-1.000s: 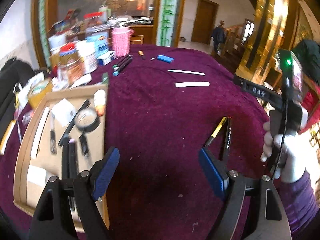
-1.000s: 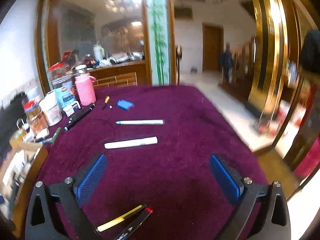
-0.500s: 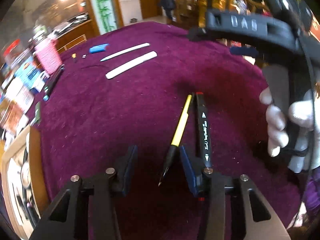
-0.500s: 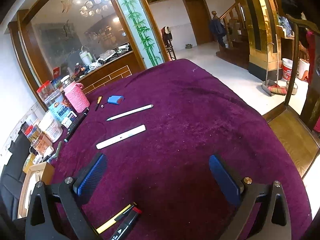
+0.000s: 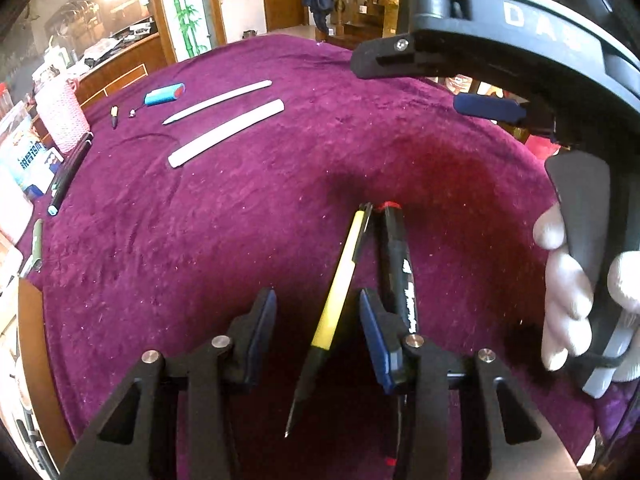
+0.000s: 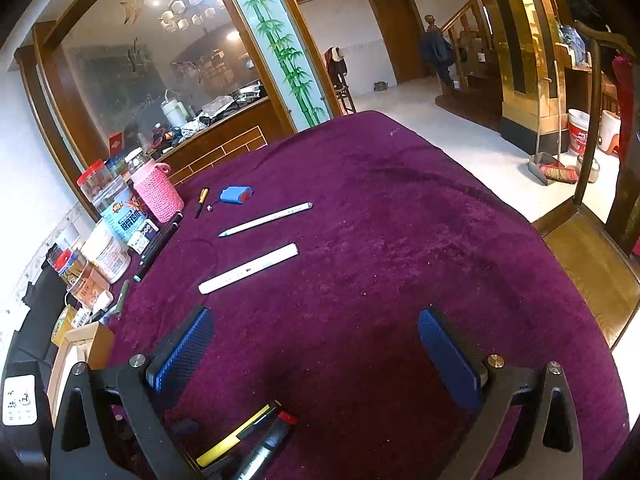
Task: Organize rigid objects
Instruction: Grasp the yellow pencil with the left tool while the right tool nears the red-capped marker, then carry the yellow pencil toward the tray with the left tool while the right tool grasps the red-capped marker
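A yellow-and-black pen (image 5: 340,276) and a black marker with a red cap (image 5: 396,256) lie side by side on the purple tablecloth (image 5: 248,208). My left gripper (image 5: 318,312) is low over them, its jaws closing with the yellow pen between the blue pads. The pads do not touch the pen, and the marker lies just outside the right pad. My right gripper (image 6: 316,344) stands wide open above bare cloth with nothing between its fingers. The same pen (image 6: 236,436) and marker (image 6: 268,444) show at its lower edge. A gloved hand (image 5: 568,304) holds the right gripper.
Two white pens (image 5: 226,136) (image 5: 218,102) and a small blue object (image 5: 164,94) lie further back. A pink knitted cup (image 5: 62,120), jars and dark markers (image 5: 68,172) crowd the left edge. A wooden tray (image 5: 36,340) sits at the near left. A wooden chair (image 6: 592,256) stands right of the table.
My left gripper swung from beside the tray over to the two pens, sank toward the cloth, and its jaws narrowed around the yellow pen. The right gripper tilted slightly, then stayed still and open.
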Demonstrator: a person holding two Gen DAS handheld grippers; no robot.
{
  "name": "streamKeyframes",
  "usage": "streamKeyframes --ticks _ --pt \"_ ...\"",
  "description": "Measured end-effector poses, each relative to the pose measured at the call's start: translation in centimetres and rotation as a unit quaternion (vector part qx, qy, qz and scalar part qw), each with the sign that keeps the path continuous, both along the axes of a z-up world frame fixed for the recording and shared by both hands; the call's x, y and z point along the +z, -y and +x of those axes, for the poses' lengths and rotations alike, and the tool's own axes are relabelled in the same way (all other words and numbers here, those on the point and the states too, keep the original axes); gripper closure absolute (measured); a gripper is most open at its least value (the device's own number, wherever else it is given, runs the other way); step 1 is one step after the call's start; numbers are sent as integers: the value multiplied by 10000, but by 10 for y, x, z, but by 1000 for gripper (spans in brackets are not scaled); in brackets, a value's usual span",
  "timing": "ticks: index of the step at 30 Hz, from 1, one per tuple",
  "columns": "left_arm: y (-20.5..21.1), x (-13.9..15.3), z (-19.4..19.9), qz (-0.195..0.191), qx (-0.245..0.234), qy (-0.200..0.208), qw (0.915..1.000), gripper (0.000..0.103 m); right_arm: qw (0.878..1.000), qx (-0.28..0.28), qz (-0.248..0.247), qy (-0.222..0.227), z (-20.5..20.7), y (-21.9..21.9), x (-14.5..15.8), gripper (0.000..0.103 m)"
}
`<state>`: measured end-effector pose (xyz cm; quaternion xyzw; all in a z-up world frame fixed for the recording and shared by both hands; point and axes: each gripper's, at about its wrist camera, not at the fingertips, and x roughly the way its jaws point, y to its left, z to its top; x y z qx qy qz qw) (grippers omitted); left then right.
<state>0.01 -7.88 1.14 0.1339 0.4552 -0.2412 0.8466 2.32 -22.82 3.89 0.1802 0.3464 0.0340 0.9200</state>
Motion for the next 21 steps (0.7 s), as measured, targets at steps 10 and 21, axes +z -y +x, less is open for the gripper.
streamKeyframes --ticks 10,21 --pt "-33 15 -5 -673 588 -91 9960 95 9999 47 -67 -128 6 -2 -7 1" --pt "-133 85 -83 -1730 1108 497 9774 95 9993 283 -152 -198 8 -12 -14 1"
